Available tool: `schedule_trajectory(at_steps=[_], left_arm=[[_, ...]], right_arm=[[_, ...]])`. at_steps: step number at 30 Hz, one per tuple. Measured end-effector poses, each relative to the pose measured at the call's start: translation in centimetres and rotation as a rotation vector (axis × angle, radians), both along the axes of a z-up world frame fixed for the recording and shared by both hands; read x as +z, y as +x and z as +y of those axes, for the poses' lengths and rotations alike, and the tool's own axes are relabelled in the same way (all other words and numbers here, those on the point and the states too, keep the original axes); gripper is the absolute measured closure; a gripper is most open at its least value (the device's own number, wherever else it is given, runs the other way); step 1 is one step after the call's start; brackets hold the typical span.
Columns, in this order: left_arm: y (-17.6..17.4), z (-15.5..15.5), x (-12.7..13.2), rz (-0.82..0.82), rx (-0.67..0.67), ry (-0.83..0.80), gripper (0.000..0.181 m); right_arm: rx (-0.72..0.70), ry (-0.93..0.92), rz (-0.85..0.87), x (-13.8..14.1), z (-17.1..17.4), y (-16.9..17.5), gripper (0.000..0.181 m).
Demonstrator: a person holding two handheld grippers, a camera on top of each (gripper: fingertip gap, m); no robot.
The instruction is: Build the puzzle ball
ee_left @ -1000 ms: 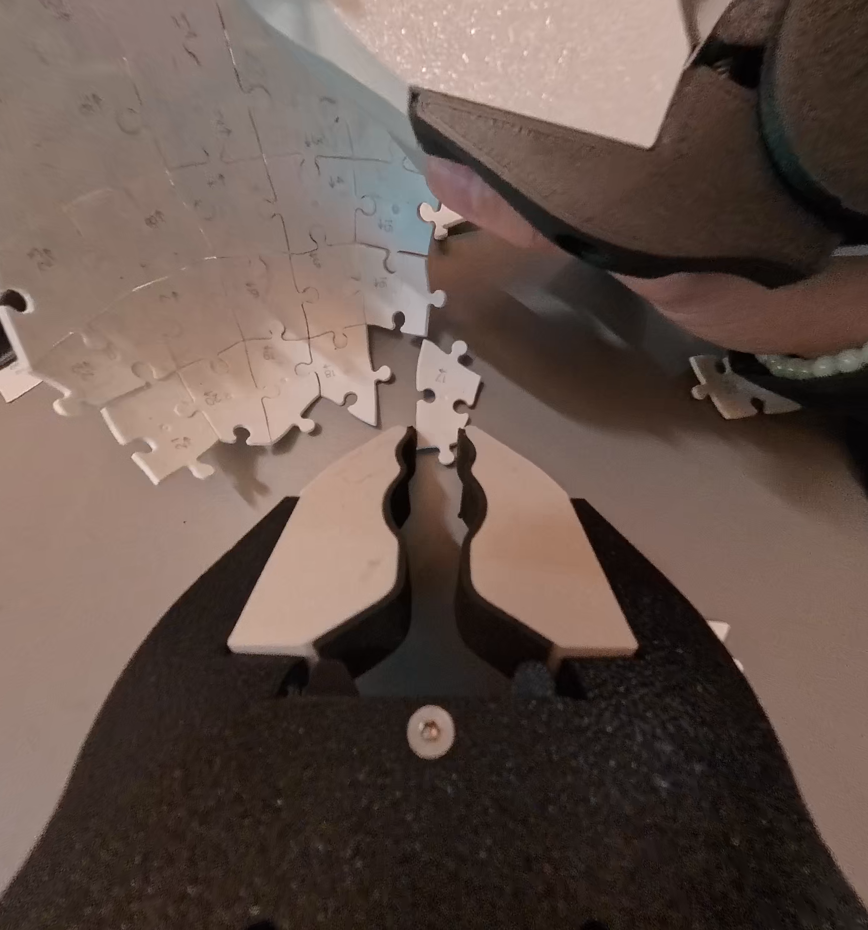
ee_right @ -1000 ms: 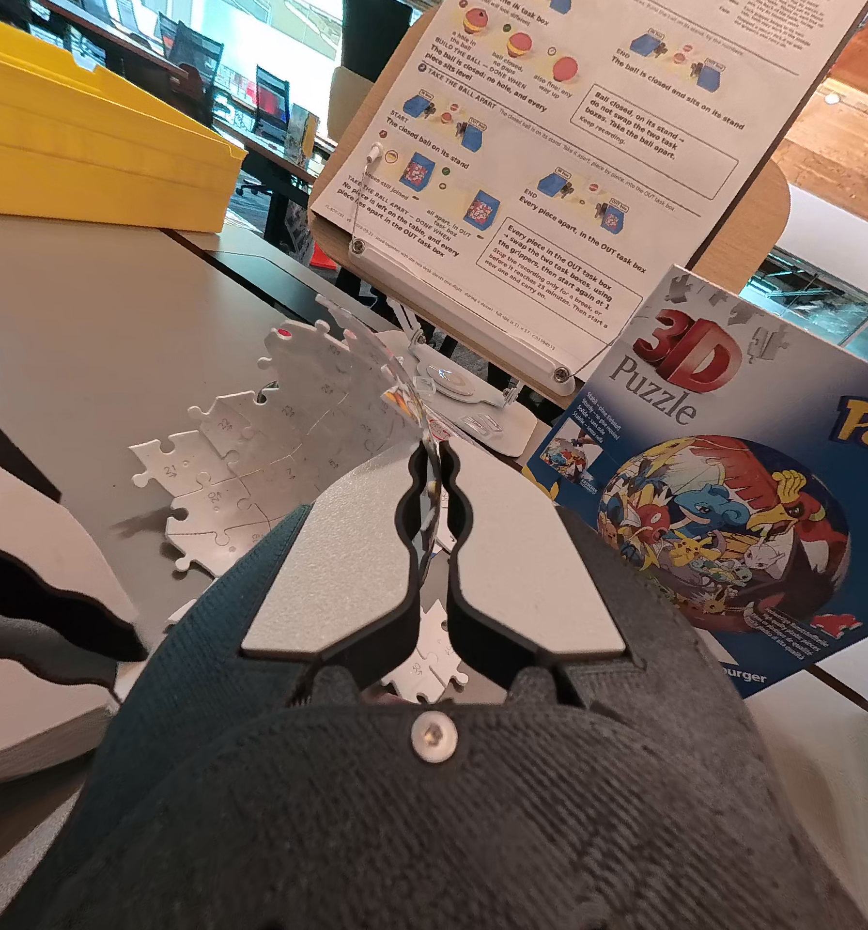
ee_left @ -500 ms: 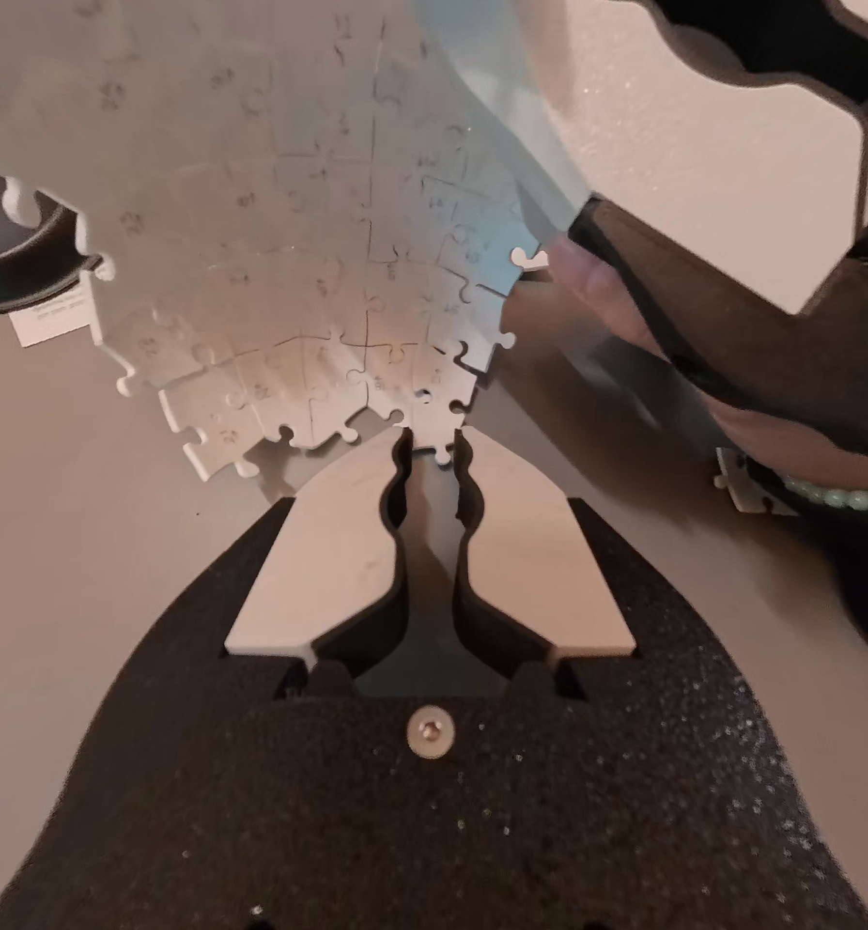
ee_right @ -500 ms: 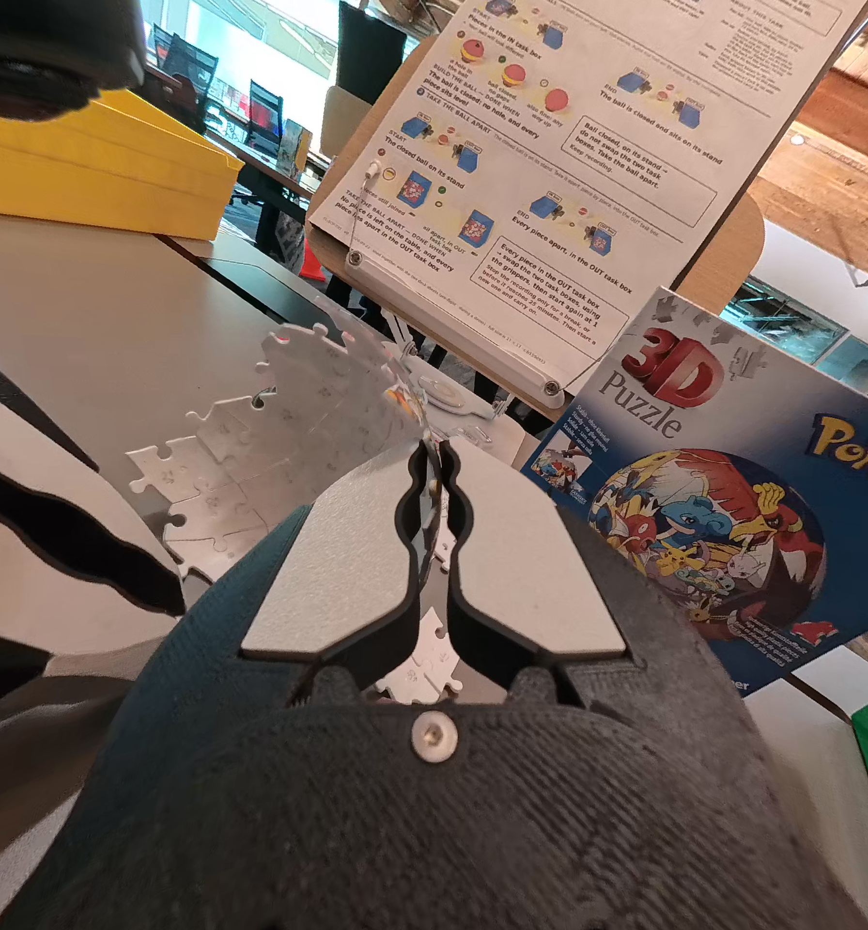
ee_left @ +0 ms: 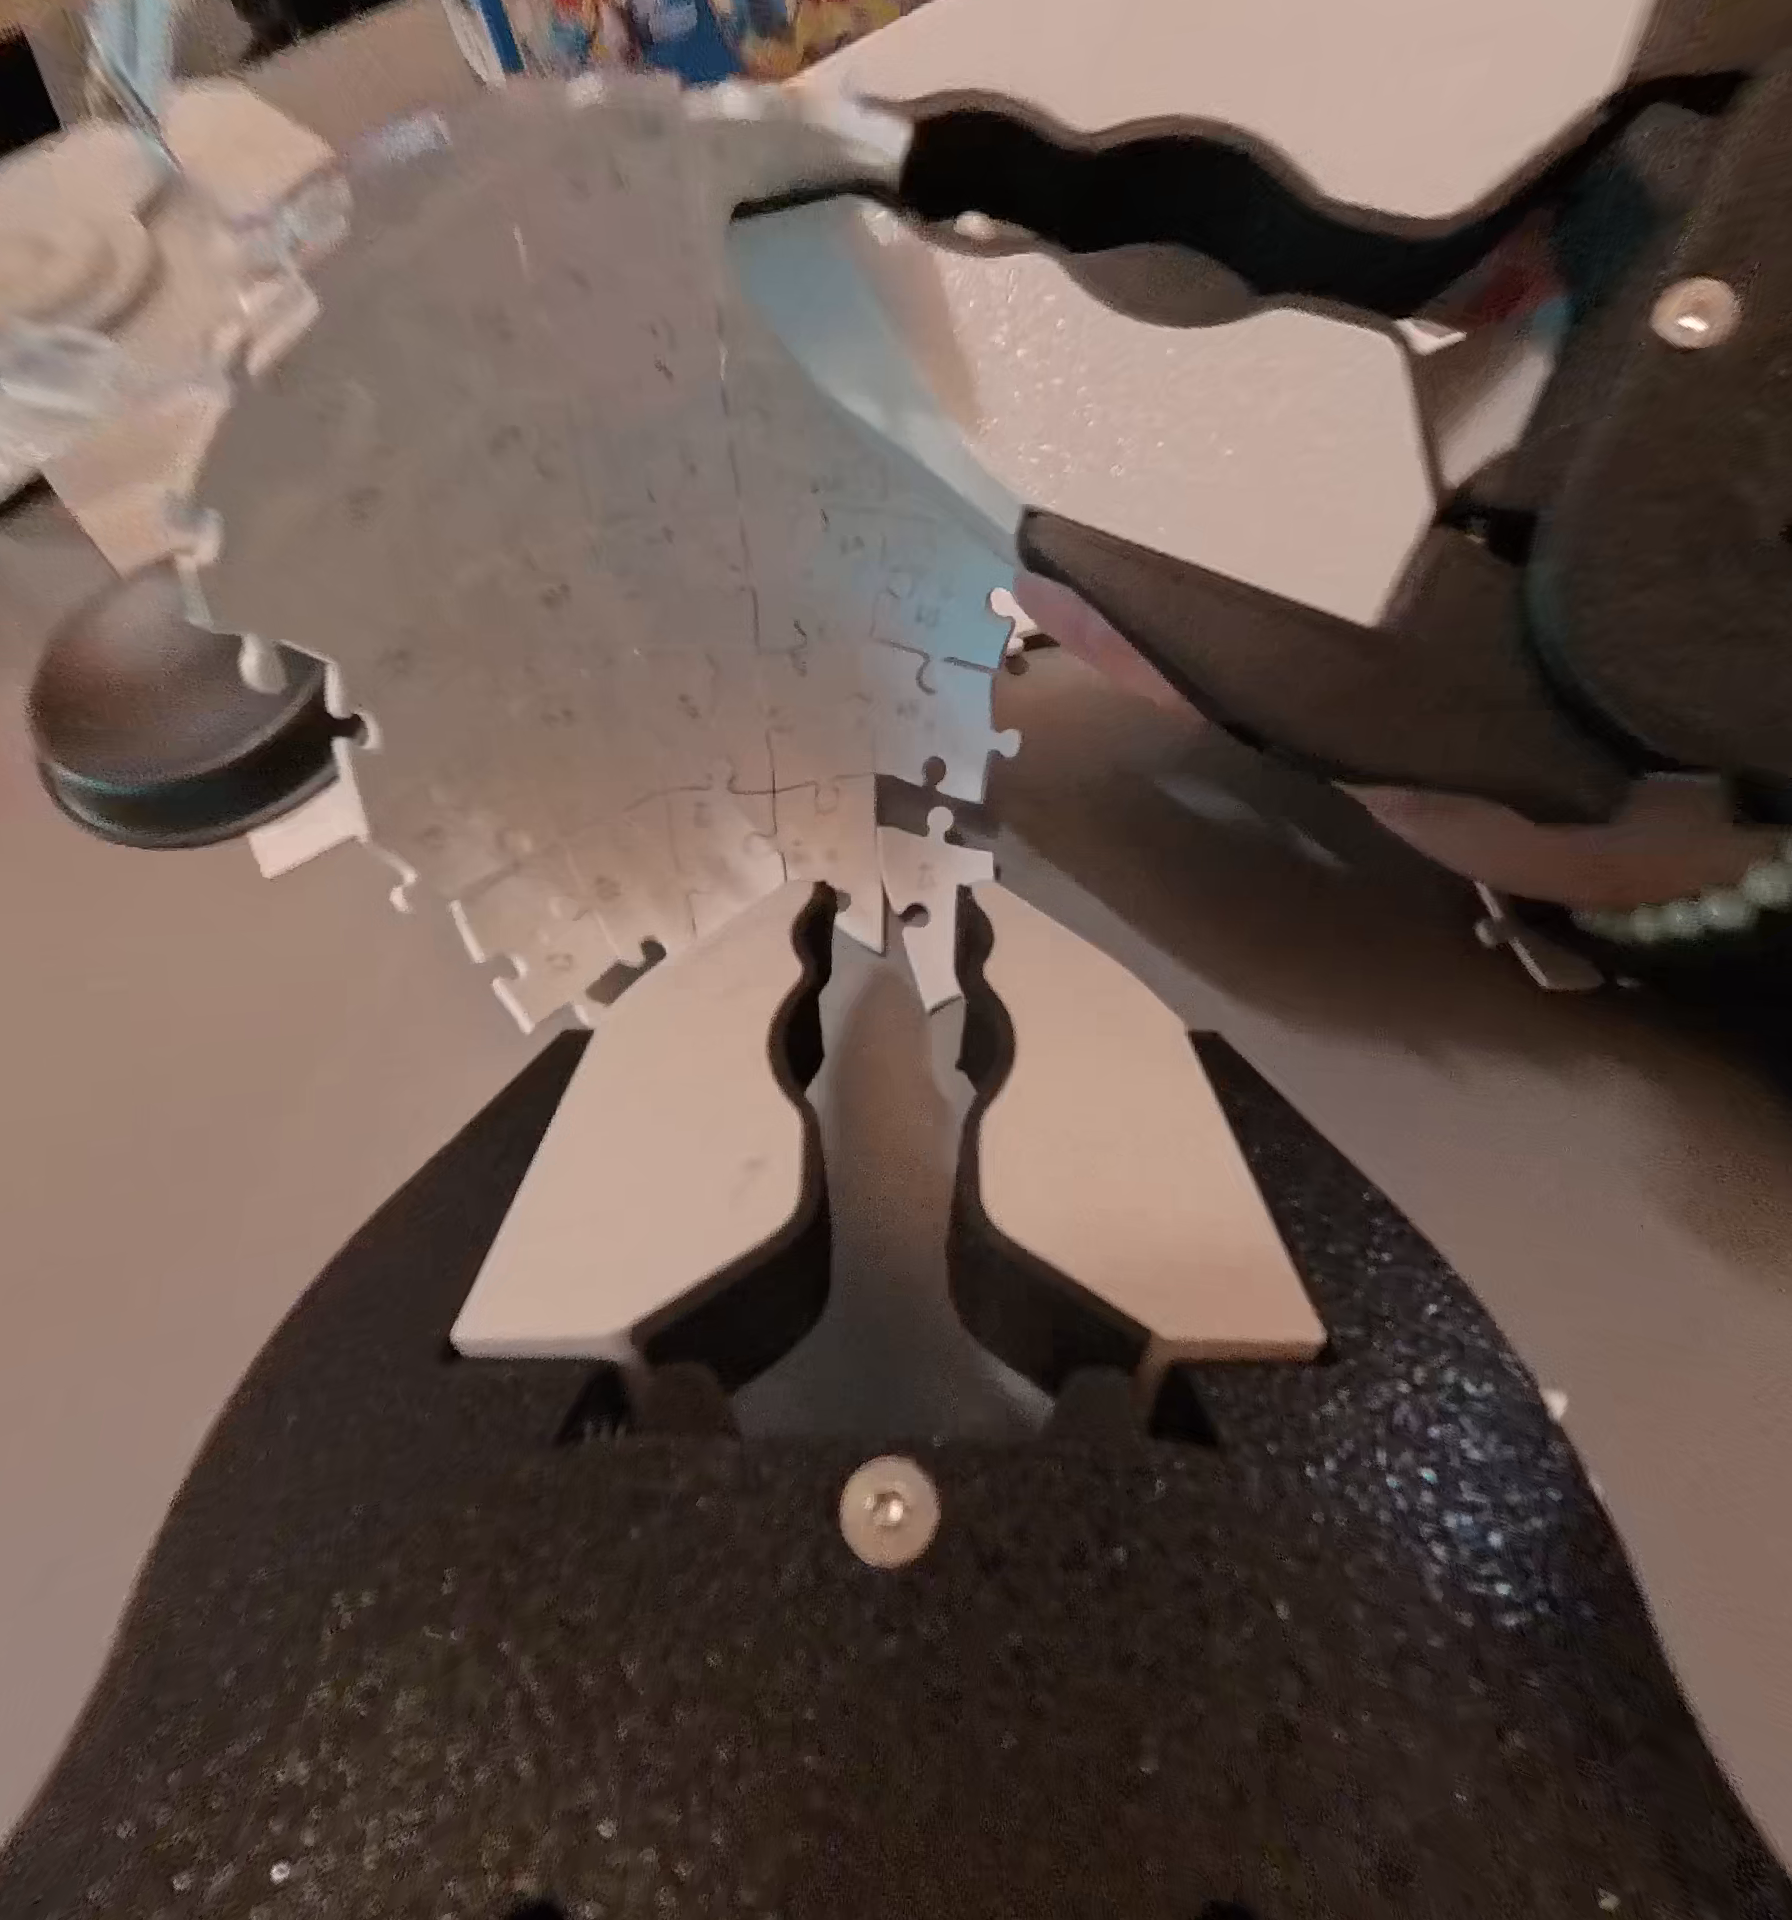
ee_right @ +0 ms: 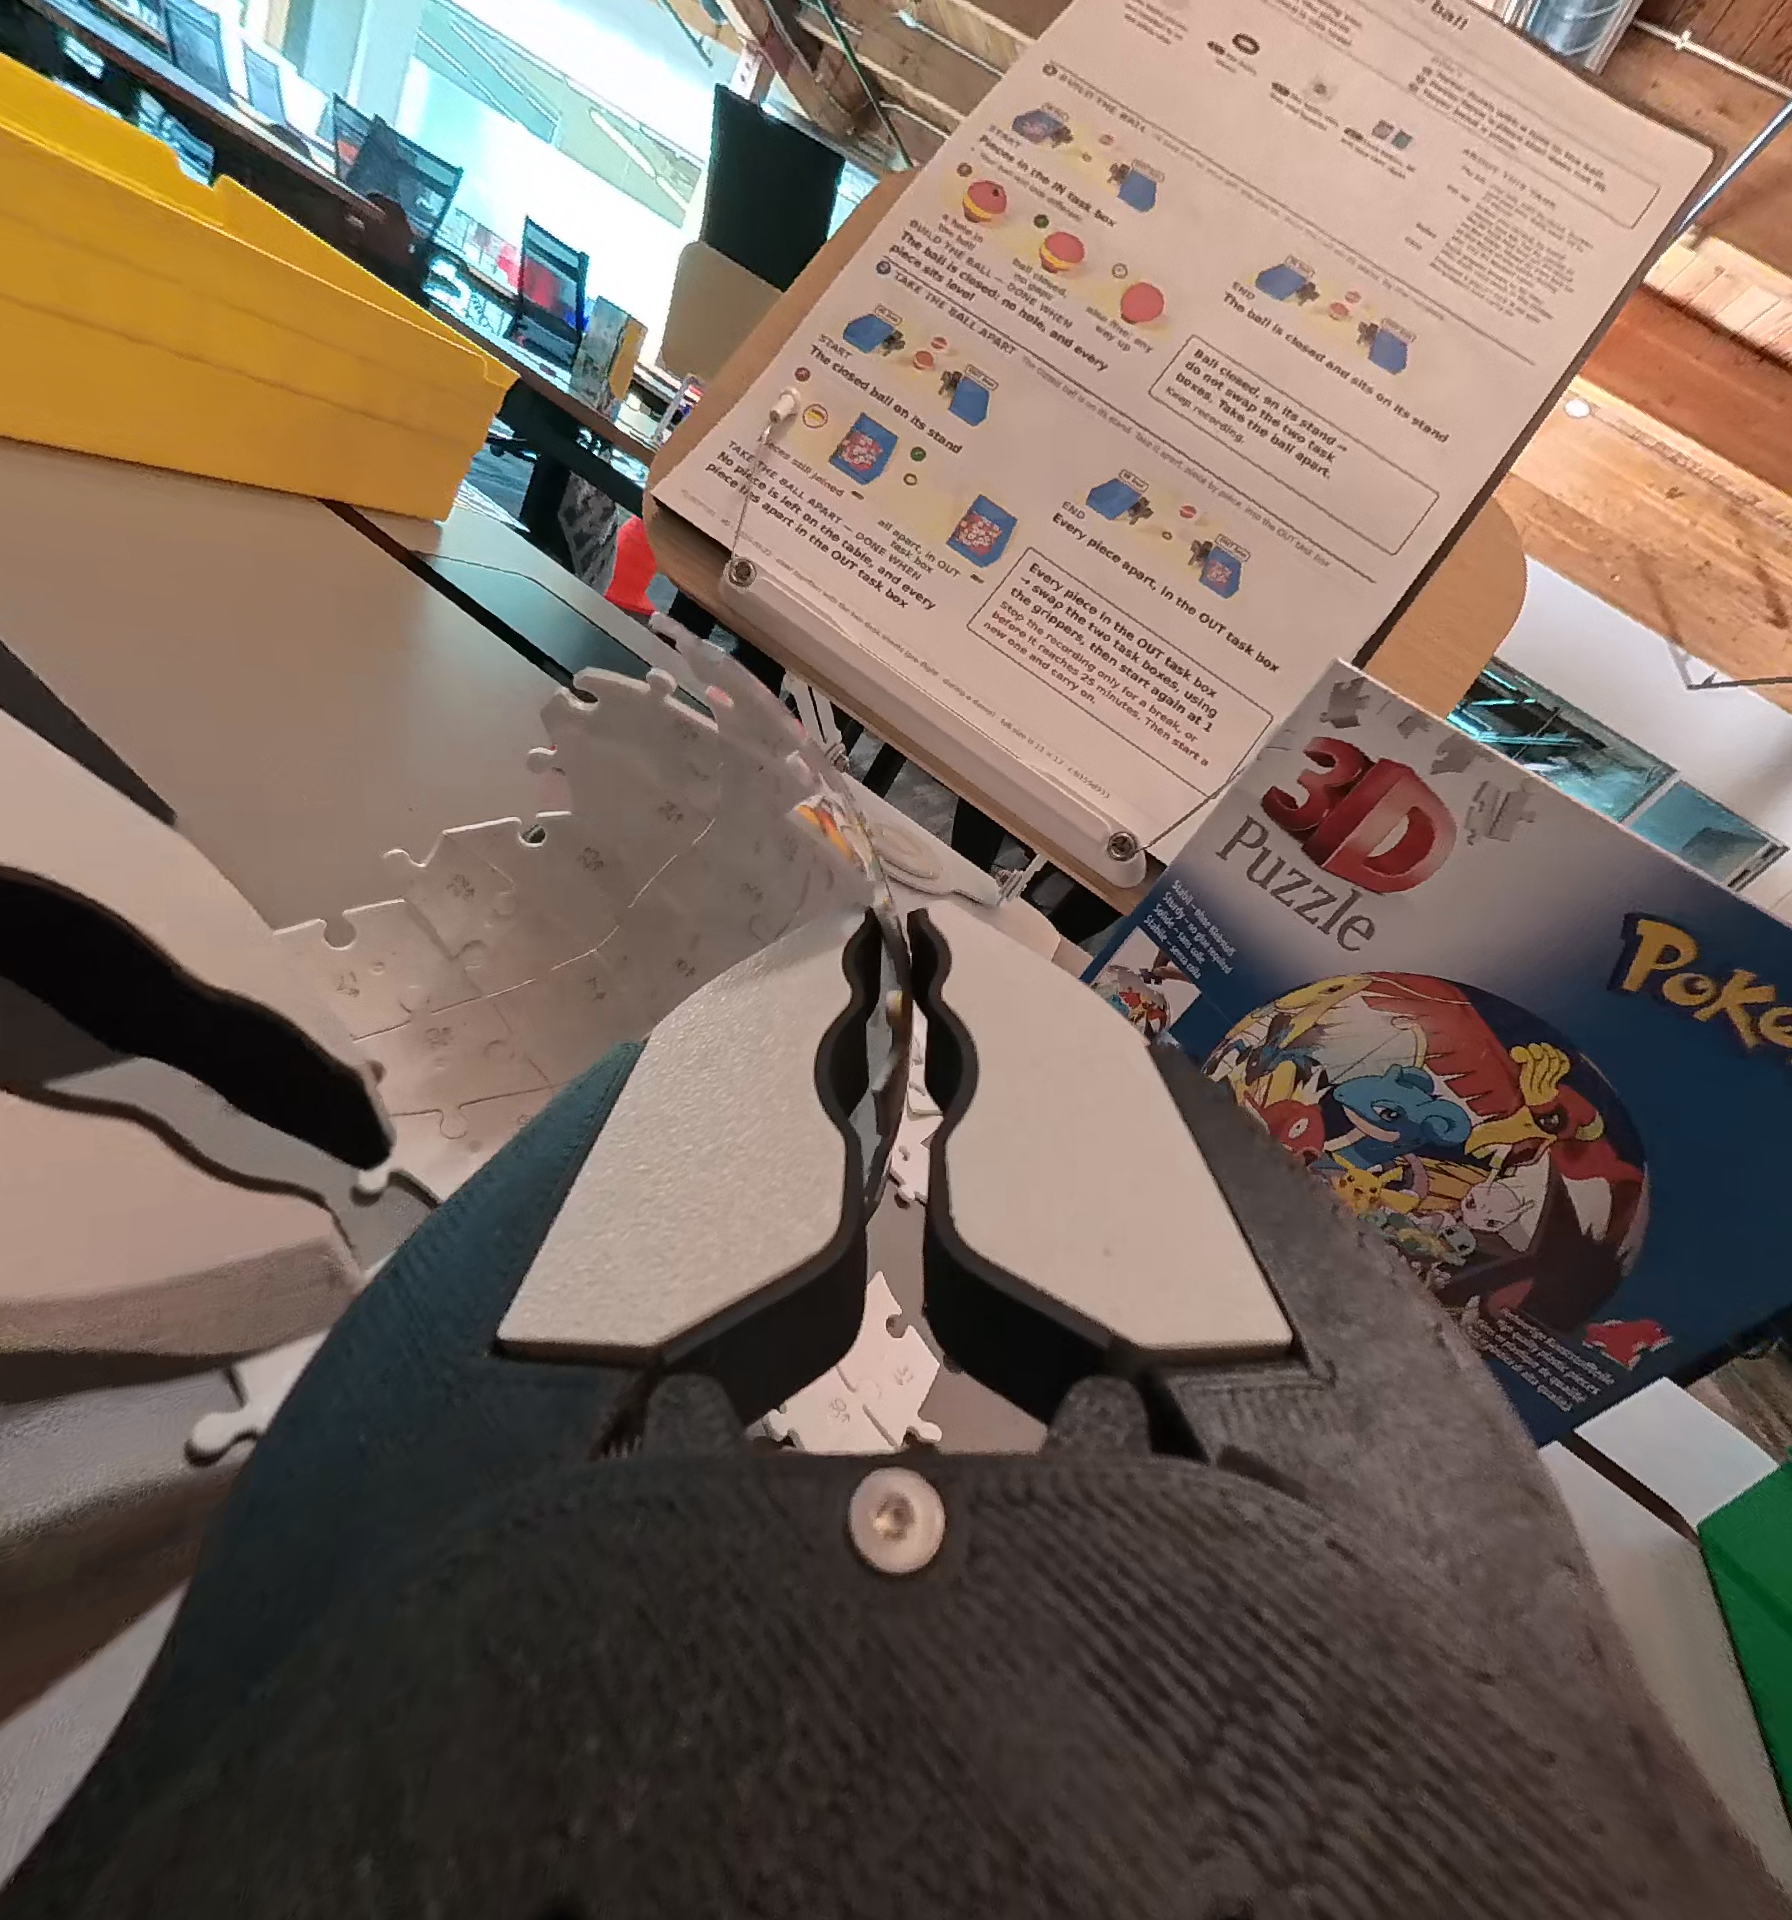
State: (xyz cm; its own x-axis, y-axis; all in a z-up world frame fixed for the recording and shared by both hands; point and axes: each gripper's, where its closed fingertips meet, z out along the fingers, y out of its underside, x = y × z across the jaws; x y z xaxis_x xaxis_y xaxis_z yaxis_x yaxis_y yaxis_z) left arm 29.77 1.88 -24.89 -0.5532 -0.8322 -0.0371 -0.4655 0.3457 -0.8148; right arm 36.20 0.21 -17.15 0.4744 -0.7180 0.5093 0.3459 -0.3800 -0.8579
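Left wrist view: left gripper (ee_left: 897, 935), jaws clamped on a loose puzzle piece (ee_left: 928, 935), offers it to the near edge of the curved puzzle shell (ee_left: 580, 582), held above the table (ee_left: 144, 1091) by the right gripper (ee_right: 897, 930), jaws closed on its rim.

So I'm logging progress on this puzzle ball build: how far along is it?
Done: many pieces are joined into a curved shell section, far from a closed ball. In hand: the right gripper clamps the shell's edge, and the left gripper holds a single piece at the shell's lower edge, apparently not locked in. Left: loose pieces still lie on the table, and the black stand sits empty.
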Motion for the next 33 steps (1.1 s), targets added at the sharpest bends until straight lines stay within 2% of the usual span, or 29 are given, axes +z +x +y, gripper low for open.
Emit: schedule_trajectory(at_steps=[6, 9, 14, 16, 20, 22, 24, 26, 29, 33], left_arm=[[-1.6, -0.4, -0.7, -0.034, -0.151, 0.128, 0.169], [-1.5, -0.3, -1.3, 0.001, -0.141, 0.149, 0.169], [-0.9, 0.4, -1.5, 0.072, -0.065, 0.078, 0.167], [0.1, 1.5, -0.5, 0.008, 0.000, 0.066, 0.166], [2.2, 4.2, 4.0, -0.235, 0.110, 0.010, 0.158], [3.2, 5.5, 5.5, -0.302, 0.128, -0.005, 0.154], [4.3, 6.2, 5.9, -0.306, 0.119, -0.012, 0.142], [5.2, 6.3, 5.6, -0.293, 0.087, -0.020, 0.137], [5.7, 5.0, 4.3, -0.249, -0.031, -0.023, 0.145], [6.7, 4.1, 4.1, -0.306, -0.077, 0.020, 0.163]], right_arm=[[-0.007, -0.005, -0.004, 0.0, 0.0, 0.0, 0.176], [-0.006, -0.012, -0.009, -0.1, -0.2, -0.3, 0.175], [-0.032, -0.048, -0.019, -0.4, -0.9, -0.6, 0.175], [-0.040, -0.065, -0.022, -0.5, -0.9, -0.6, 0.174], [-0.049, -0.073, -0.024, -0.6, -1.0, -0.5, 0.175], [-0.054, -0.077, -0.024, -0.6, -1.0, -0.5, 0.175], [-0.057, -0.078, -0.024, -0.6, -1.0, -0.4, 0.175], [-0.058, -0.079, -0.023, -0.6, -1.0, -0.4, 0.175], [-0.060, -0.079, -0.022, -0.7, -1.0, -0.3, 0.175], [-0.061, -0.076, -0.019, -0.7, -1.1, -0.3, 0.174]])
